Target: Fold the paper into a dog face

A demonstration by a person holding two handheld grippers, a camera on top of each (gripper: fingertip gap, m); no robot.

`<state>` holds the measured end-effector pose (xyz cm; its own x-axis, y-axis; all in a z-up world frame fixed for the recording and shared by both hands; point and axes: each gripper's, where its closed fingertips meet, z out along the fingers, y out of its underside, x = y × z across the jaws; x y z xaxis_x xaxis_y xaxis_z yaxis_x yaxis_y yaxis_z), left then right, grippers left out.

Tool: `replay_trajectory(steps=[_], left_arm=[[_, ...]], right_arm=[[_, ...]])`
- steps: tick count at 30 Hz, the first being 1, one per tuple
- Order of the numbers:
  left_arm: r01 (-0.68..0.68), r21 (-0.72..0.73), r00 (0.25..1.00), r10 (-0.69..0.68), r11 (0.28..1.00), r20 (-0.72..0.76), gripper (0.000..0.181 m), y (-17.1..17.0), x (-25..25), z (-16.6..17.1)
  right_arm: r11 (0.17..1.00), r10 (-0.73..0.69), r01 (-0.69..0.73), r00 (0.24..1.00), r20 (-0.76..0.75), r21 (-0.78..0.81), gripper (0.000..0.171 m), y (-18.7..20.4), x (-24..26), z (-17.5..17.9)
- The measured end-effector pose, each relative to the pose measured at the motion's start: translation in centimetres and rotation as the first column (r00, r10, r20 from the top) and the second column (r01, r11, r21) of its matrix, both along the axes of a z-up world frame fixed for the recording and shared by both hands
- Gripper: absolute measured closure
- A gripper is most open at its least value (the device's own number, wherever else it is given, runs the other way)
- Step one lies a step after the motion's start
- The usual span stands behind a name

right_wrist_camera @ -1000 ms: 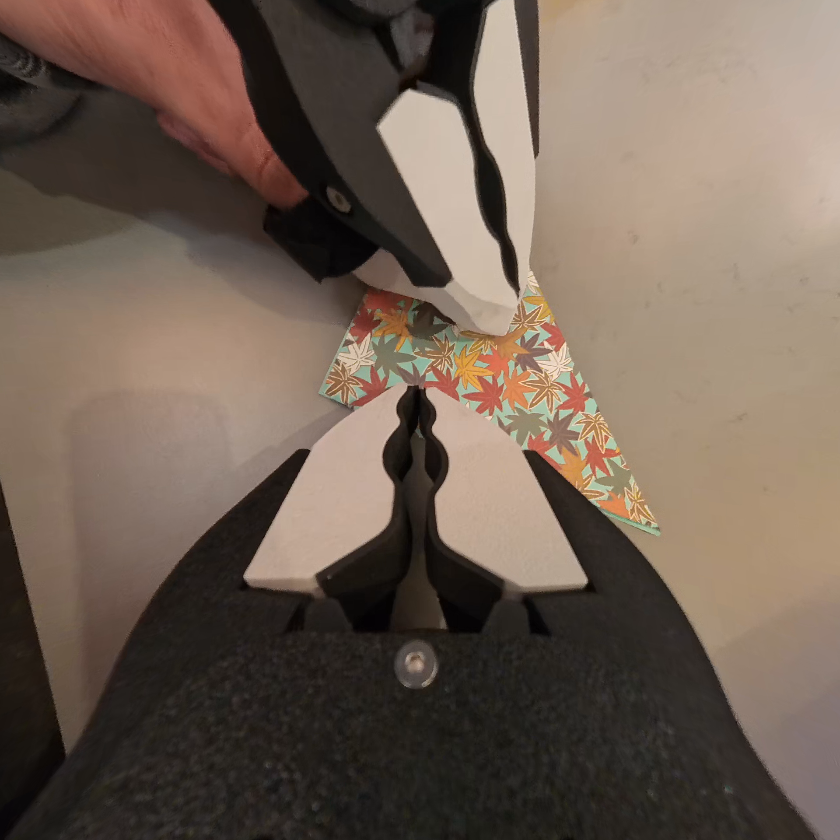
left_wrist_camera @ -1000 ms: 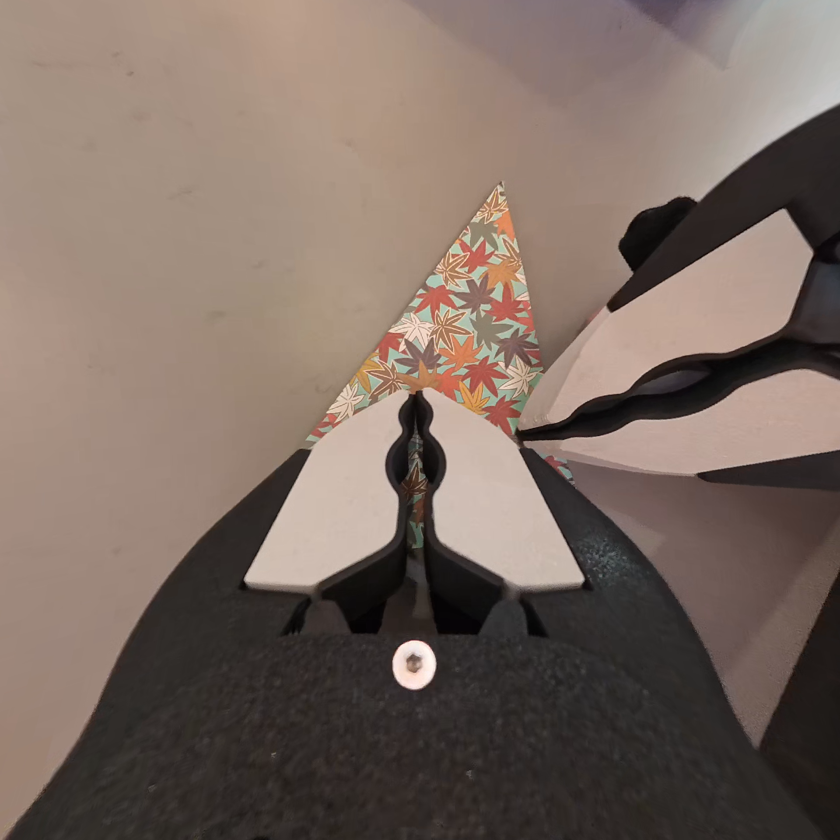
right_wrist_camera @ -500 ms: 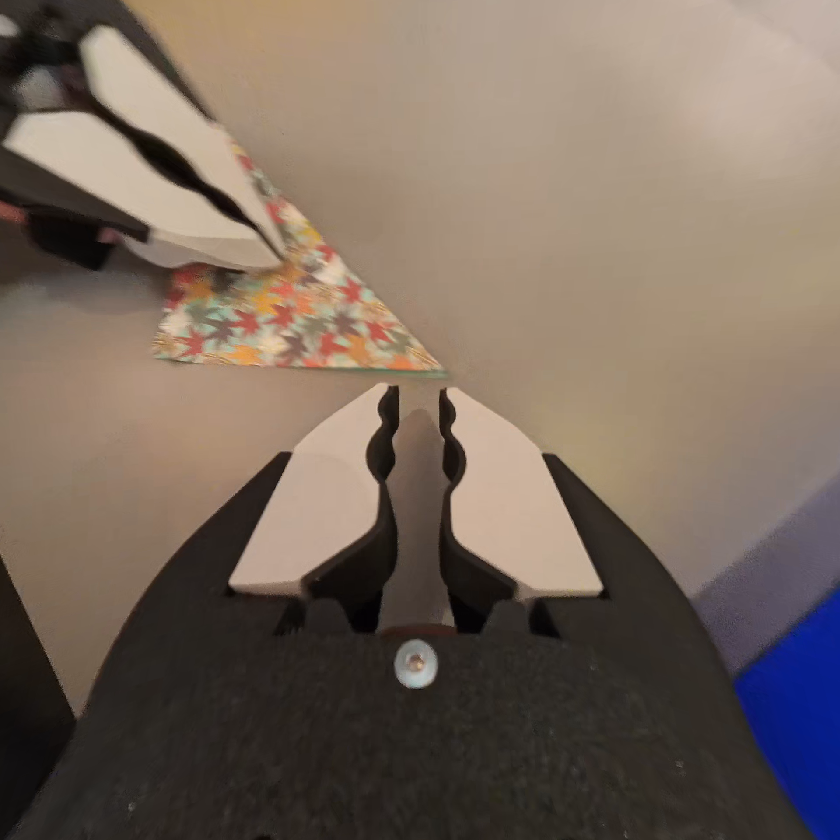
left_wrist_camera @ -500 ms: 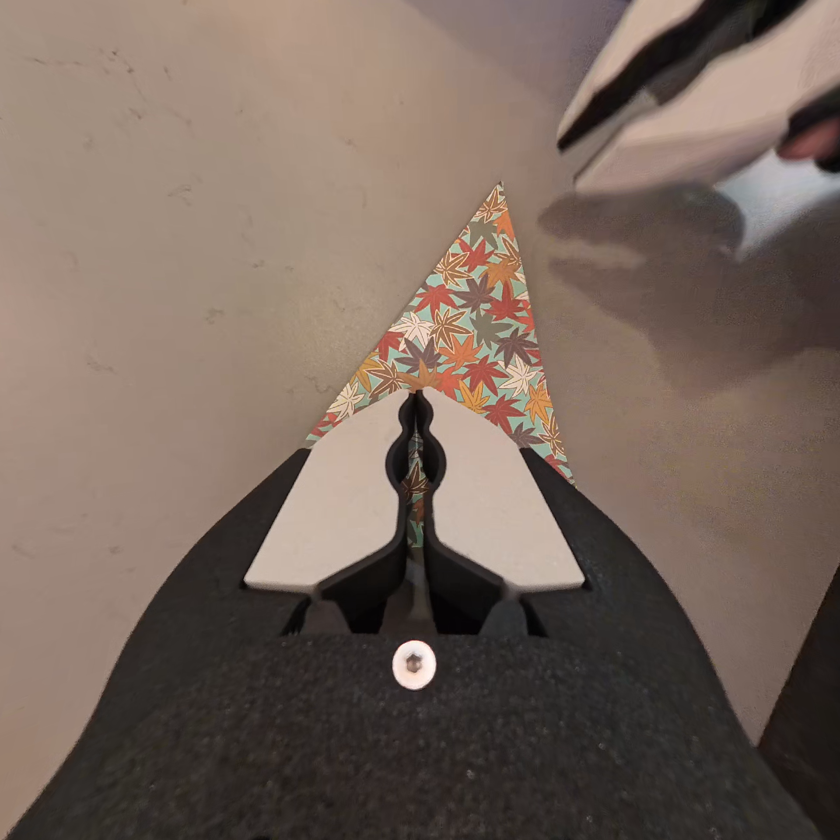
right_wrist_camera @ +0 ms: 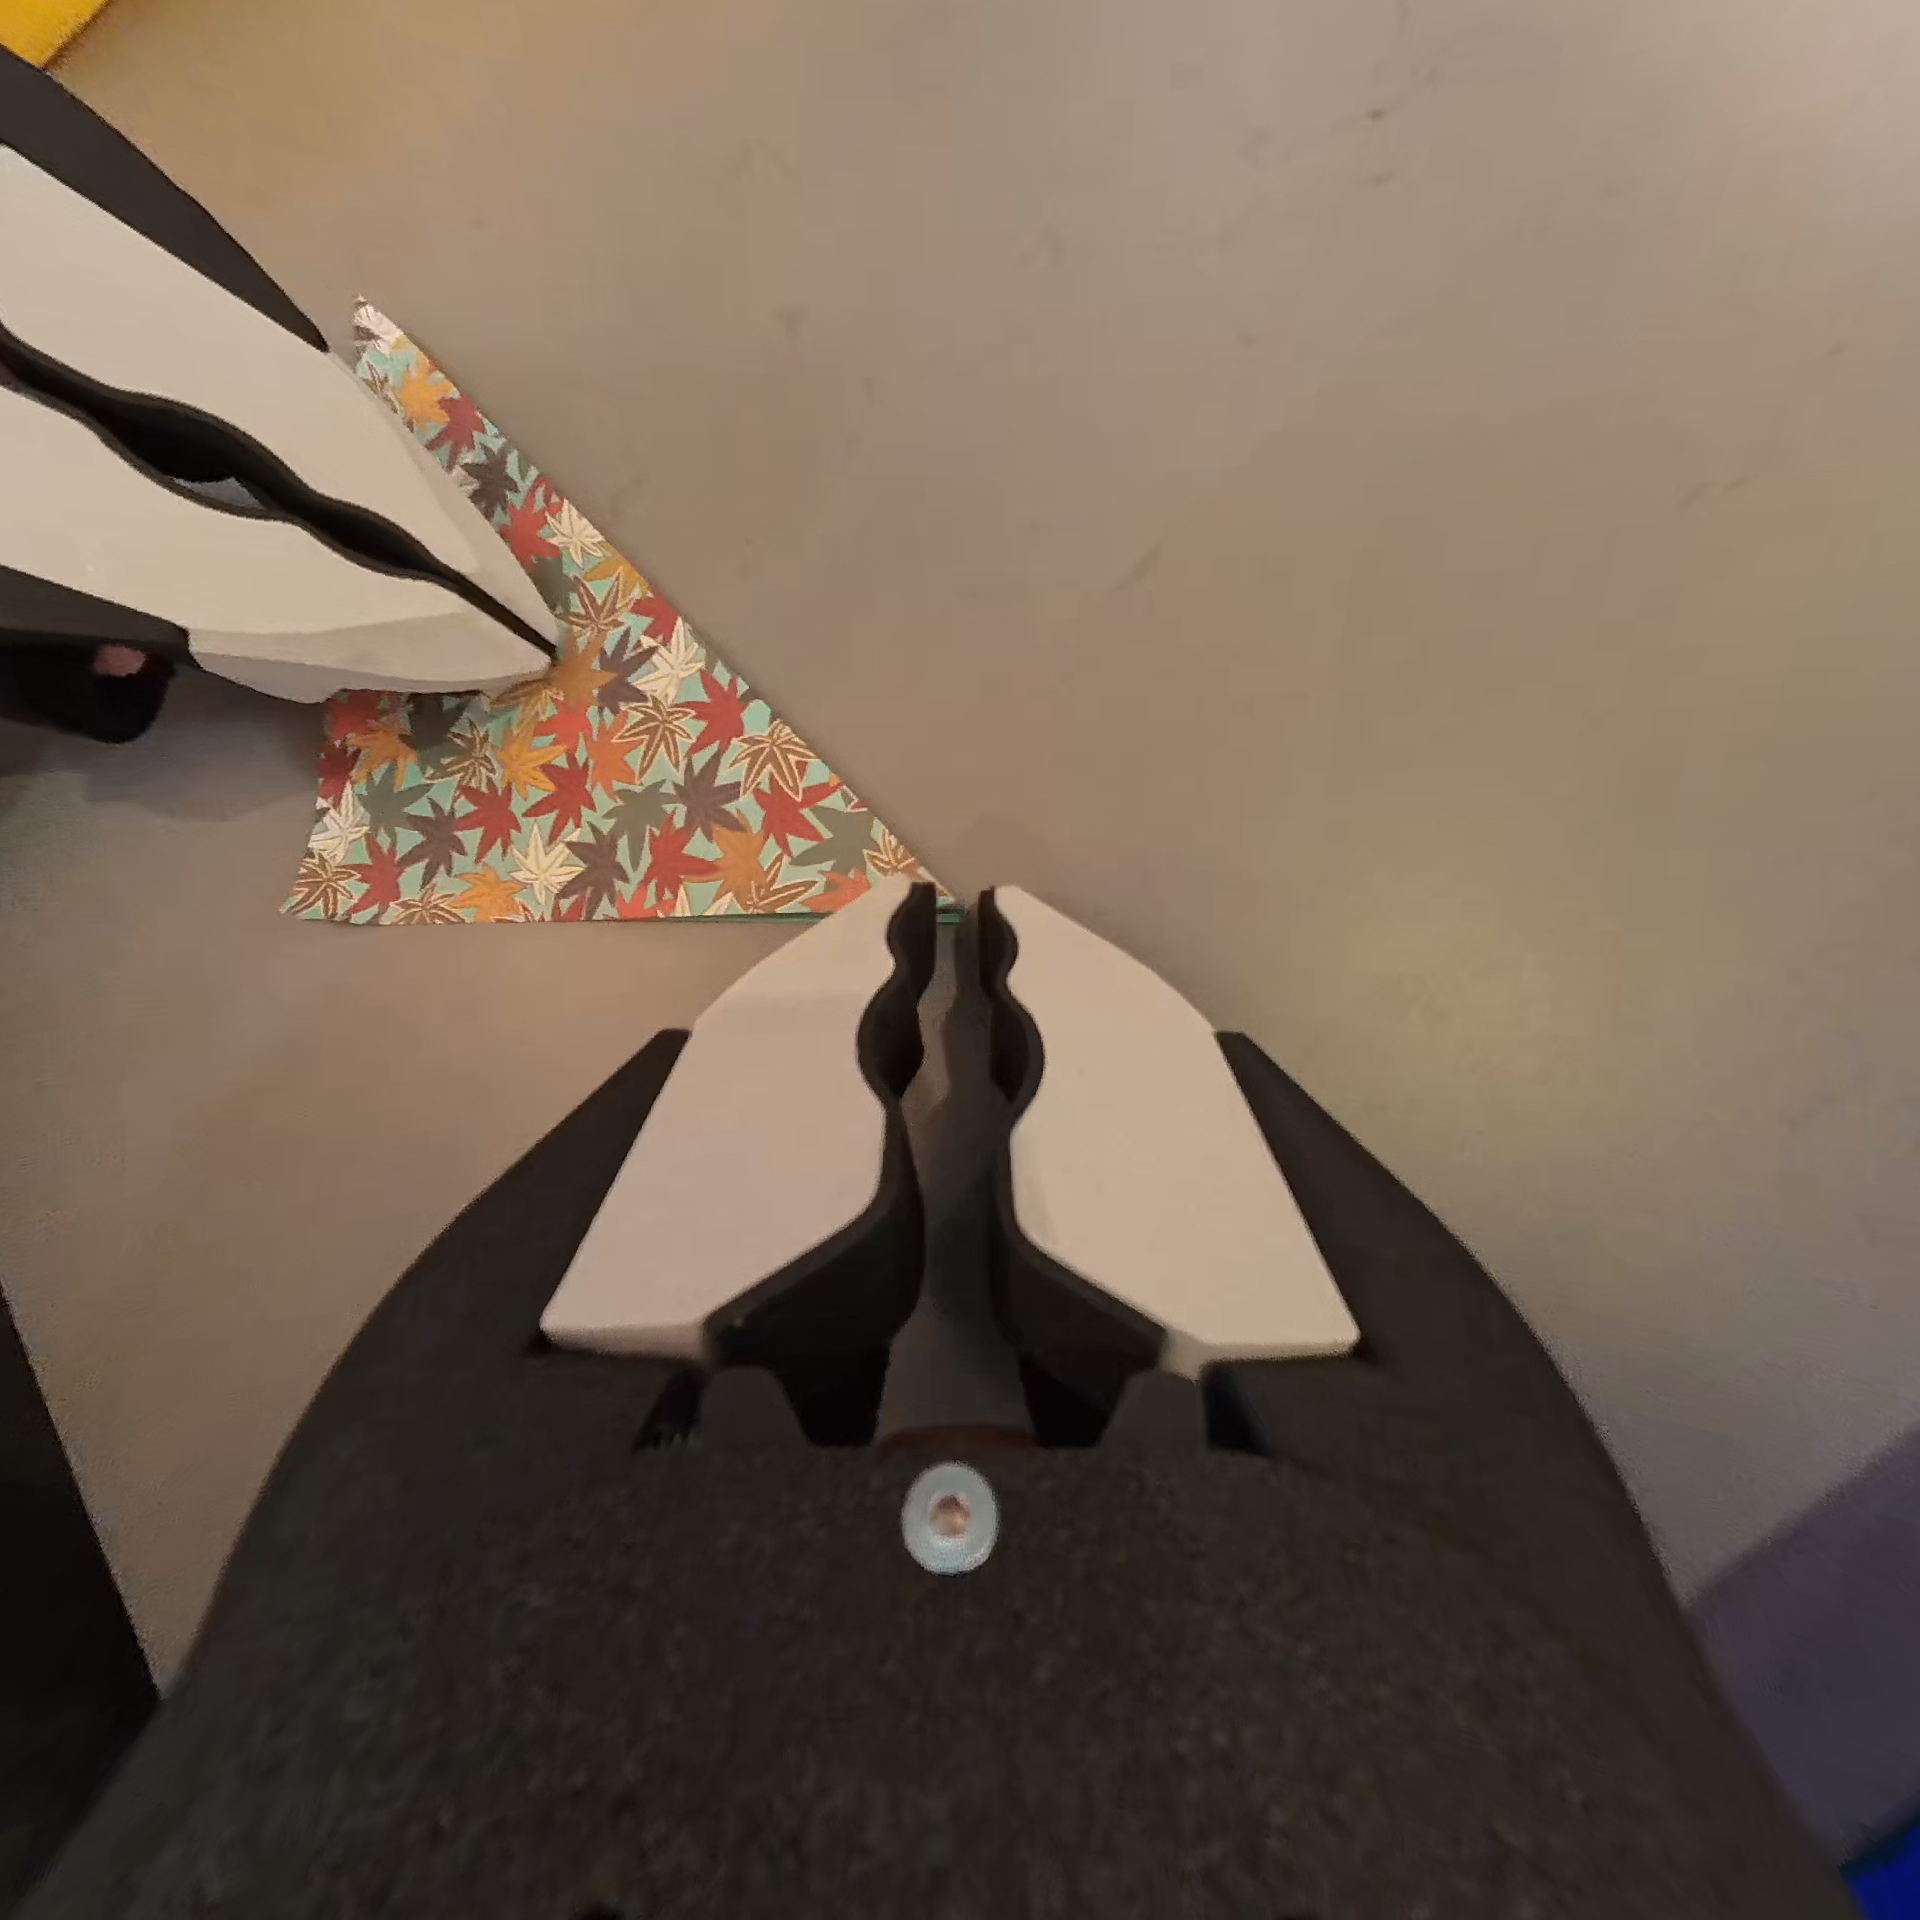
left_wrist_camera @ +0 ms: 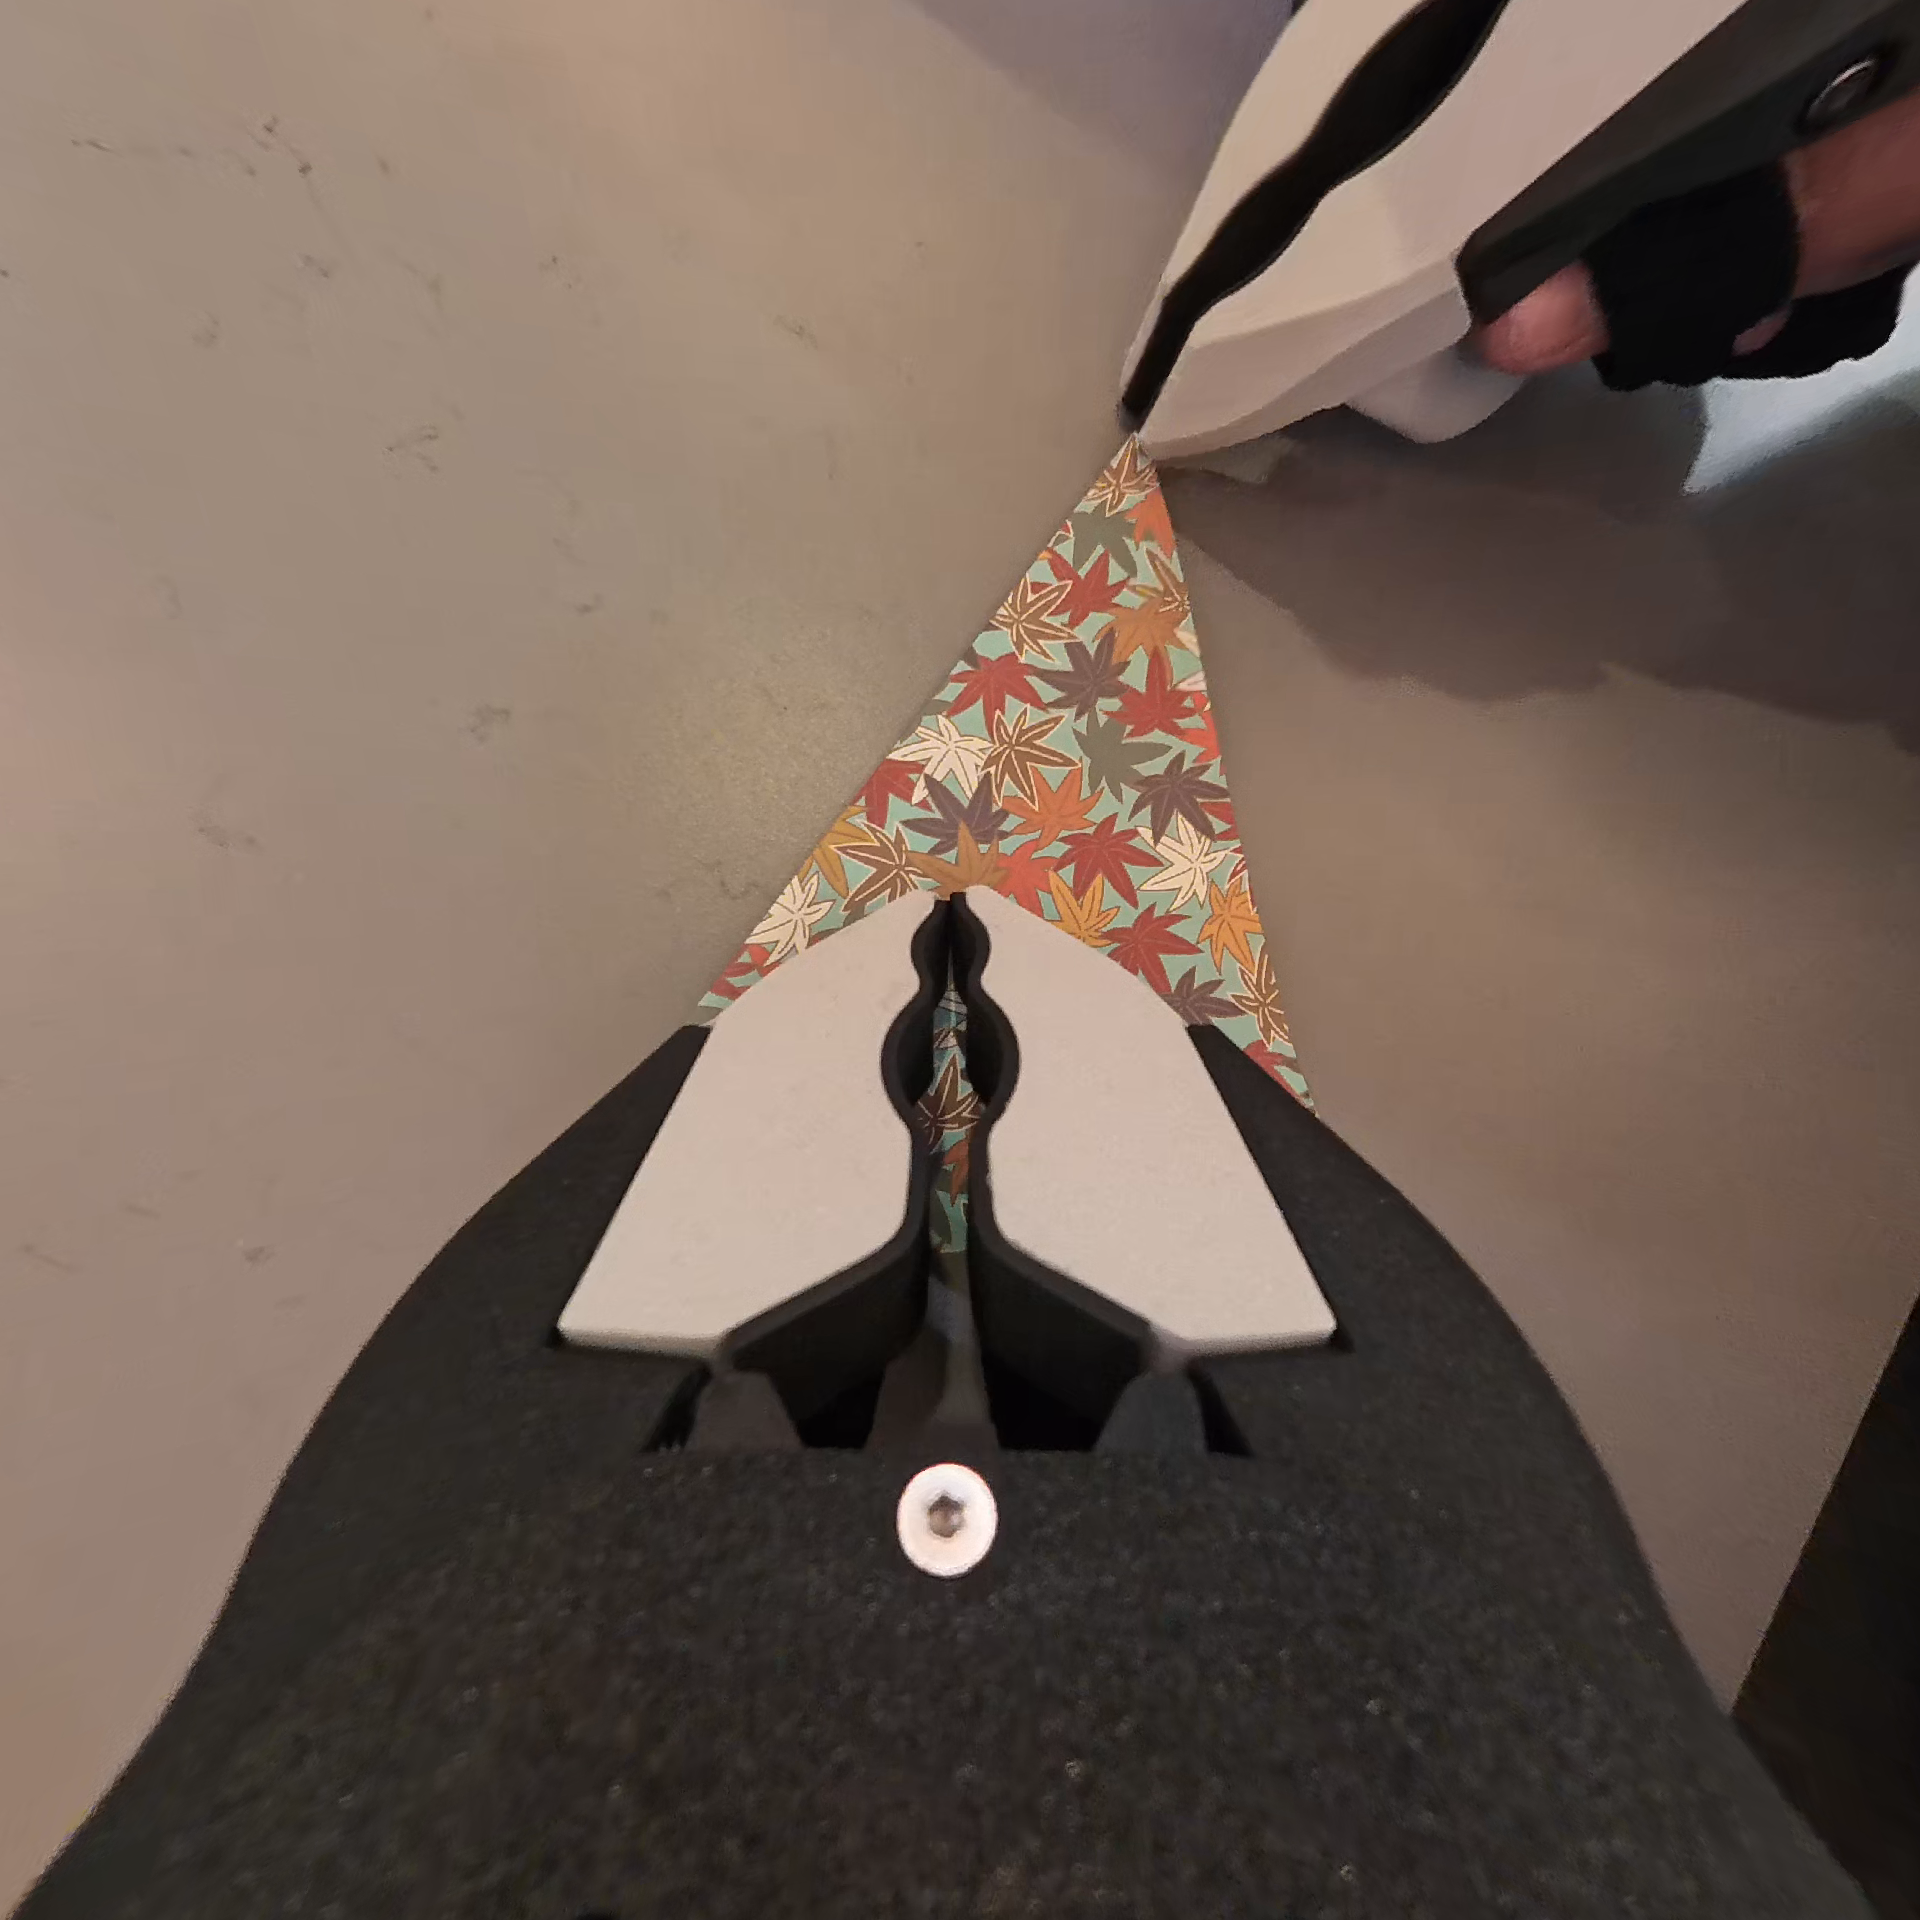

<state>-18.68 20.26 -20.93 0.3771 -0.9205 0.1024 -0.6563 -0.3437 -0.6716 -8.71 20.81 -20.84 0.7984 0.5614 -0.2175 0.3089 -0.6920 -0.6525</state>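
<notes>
The paper (left_wrist_camera: 1091,748) is a folded triangle printed with autumn leaves on teal, lying flat on the beige table (left_wrist_camera: 416,520). My left gripper (left_wrist_camera: 951,902) is shut, and its tips press down on the middle of the paper. It also shows at the left of the right wrist view (right_wrist_camera: 540,655), resting on the paper (right_wrist_camera: 582,810). My right gripper (right_wrist_camera: 953,896) has its fingers a narrow gap apart at the paper's sharp right corner, with the corner edge between the tips. In the left wrist view the right gripper (left_wrist_camera: 1138,421) touches the paper's far tip.
A hand in a black fingerless glove (left_wrist_camera: 1714,281) holds the right gripper. The table's edge (right_wrist_camera: 1766,1507) runs across the lower right of the right wrist view, with a blue surface (right_wrist_camera: 1896,1870) beyond it. A yellow patch (right_wrist_camera: 42,31) shows at the top left. The tips of one gripper are about 11 centimeters away from the tips of the other.
My right gripper left the paper's middle, opened, swung to the sharp corner and narrowed its fingers around it. My left gripper stayed shut on the same spot.
</notes>
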Motion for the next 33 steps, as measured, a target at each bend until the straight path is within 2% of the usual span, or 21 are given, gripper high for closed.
replay_trajectory(steps=[3,8,10,12,16,20,26,33], left_arm=[[-0.003,-0.01,1.0,0.003,1.0,0.002,0.181,0.0,0.0,0.0],[-0.017,-0.031,1.0,0.018,0.999,0.011,0.181,0.1,0.5,0.4],[0.006,-0.026,0.998,-0.004,1.0,0.057,0.166,0.0,1.6,1.7],[0.05,-0.021,0.996,-0.048,0.999,0.077,0.164,-0.2,2.8,2.4],[0.092,0.013,0.996,-0.092,0.996,0.018,0.165,-0.1,4.7,1.5],[0.09,-0.013,0.996,-0.09,0.996,0.009,0.174,-0.3,5.9,0.5],[0.065,-0.033,0.998,-0.065,0.997,-0.001,0.173,-0.2,6.5,0.2],[0.083,0.014,0.991,-0.081,0.996,-0.109,0.172,-0.5,6.0,-0.1]], right_arm=[[1.0,-0.002,0.002,1.0,0.0,-0.003,0.171,0.0,0.0,-0.1],[1.0,0.004,-0.005,0.999,0.044,0.011,0.171,0.1,0.0,-0.2],[1.0,0.002,-0.003,0.999,0.048,0.013,0.171,0.1,0.0,-0.2],[1.0,0.0,-0.001,0.998,0.056,0.02,0.171,0.1,-0.1,-0.2],[1.0,-0.004,0.002,0.998,0.065,0.025,0.171,0.1,-0.1,-0.2],[0.999,-0.009,0.007,0.997,0.074,0.036,0.171,0.1,-0.1,-0.2],[0.999,-0.013,0.01,0.997,0.072,0.042,0.171,0.1,-0.1,-0.2],[0.999,-0.016,0.012,0.996,0.082,0.048,0.171,0.1,0.0,-0.2]])
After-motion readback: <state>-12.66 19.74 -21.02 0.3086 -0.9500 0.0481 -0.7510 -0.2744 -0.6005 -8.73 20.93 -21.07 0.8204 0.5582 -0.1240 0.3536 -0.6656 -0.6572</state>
